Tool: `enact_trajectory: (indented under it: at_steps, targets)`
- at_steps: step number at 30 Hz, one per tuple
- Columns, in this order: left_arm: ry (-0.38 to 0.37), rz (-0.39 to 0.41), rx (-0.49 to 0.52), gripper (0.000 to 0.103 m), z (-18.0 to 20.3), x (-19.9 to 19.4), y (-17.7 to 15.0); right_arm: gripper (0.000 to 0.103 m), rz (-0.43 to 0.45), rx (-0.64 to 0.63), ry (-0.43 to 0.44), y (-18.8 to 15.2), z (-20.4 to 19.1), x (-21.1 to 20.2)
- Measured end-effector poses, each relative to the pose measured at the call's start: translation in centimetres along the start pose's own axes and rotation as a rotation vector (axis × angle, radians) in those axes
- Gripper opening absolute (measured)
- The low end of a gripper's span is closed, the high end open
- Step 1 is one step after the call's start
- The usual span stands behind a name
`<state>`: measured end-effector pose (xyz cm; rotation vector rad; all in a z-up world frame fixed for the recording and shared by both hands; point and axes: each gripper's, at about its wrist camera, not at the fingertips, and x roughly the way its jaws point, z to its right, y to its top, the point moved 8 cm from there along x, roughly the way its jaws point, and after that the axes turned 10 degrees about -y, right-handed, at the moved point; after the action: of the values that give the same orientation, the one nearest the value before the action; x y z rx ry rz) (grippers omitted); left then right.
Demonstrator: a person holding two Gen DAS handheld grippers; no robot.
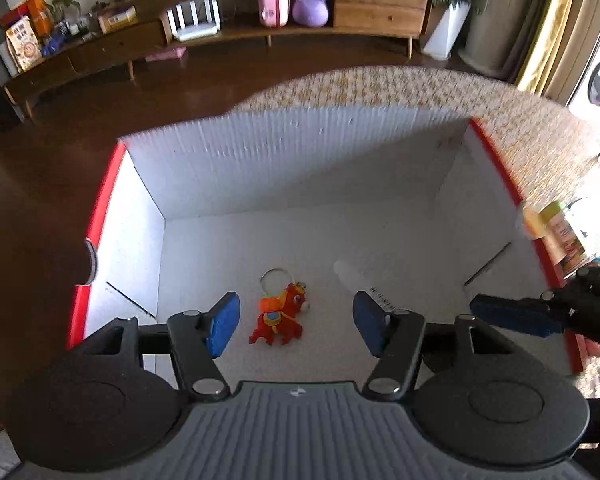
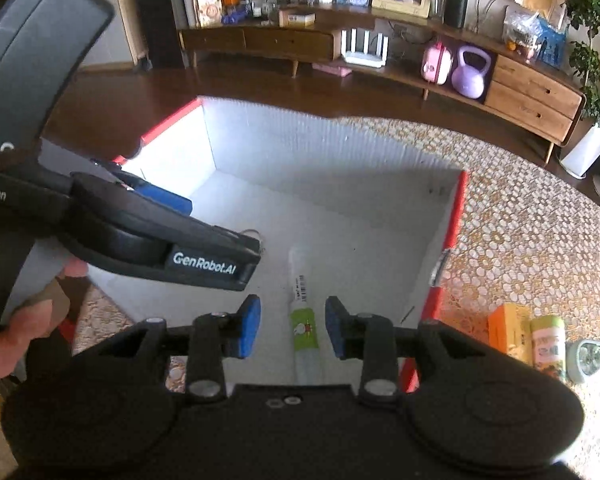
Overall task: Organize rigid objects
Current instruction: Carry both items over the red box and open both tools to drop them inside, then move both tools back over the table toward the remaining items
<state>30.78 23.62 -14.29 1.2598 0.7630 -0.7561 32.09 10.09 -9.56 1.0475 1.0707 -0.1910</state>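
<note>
A white box with red rims (image 1: 260, 168) (image 2: 340, 168) stands on the patterned table. A red toy horse keychain (image 1: 280, 314) lies on its floor. A white tube with a green label (image 2: 305, 320) lies beside it and shows partly in the left wrist view (image 1: 360, 280). My left gripper (image 1: 294, 322) is open above the keychain, with nothing between its pads. My right gripper (image 2: 292, 330) is open above the tube, which lies on the box floor. The right gripper's blue finger (image 1: 512, 314) shows at the box's right rim.
An orange box (image 2: 508, 330), a green-yellow can (image 2: 548, 346) and a small pale round object (image 2: 590, 360) stand on the tablecloth right of the box. The can also shows in the left wrist view (image 1: 560, 236). A wooden sideboard (image 1: 260, 28) lines the far wall.
</note>
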Motion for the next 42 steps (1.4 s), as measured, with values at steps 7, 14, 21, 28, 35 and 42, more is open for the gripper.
enact_trajectory:
  at_steps: [7,14,21,28,35,42]
  targets:
    - [0.002,0.092,-0.001,0.062,1.9,-3.8,0.2,0.048,0.079,0.044,0.037,-0.5,1.2,-4.6]
    - [-0.017,0.164,0.003,0.062,3.7,-7.0,0.0,0.049,0.15,0.07,0.063,-1.9,3.0,-8.7]
    - [-0.034,0.232,0.021,0.062,6.2,-9.8,-1.4,0.052,0.216,0.132,0.078,-3.5,5.5,-11.9]
    - [-0.022,0.312,0.062,0.067,10.0,-11.7,-3.6,0.065,0.265,0.207,0.035,-7.0,9.8,-14.4]
    - [-0.048,0.338,0.112,0.079,14.4,-11.7,-5.4,0.076,0.258,0.261,-0.033,-11.8,14.2,-15.0]
    - [-0.076,0.332,0.129,0.086,17.7,-9.9,-6.9,0.088,0.26,0.296,-0.066,-15.4,16.8,-14.7]
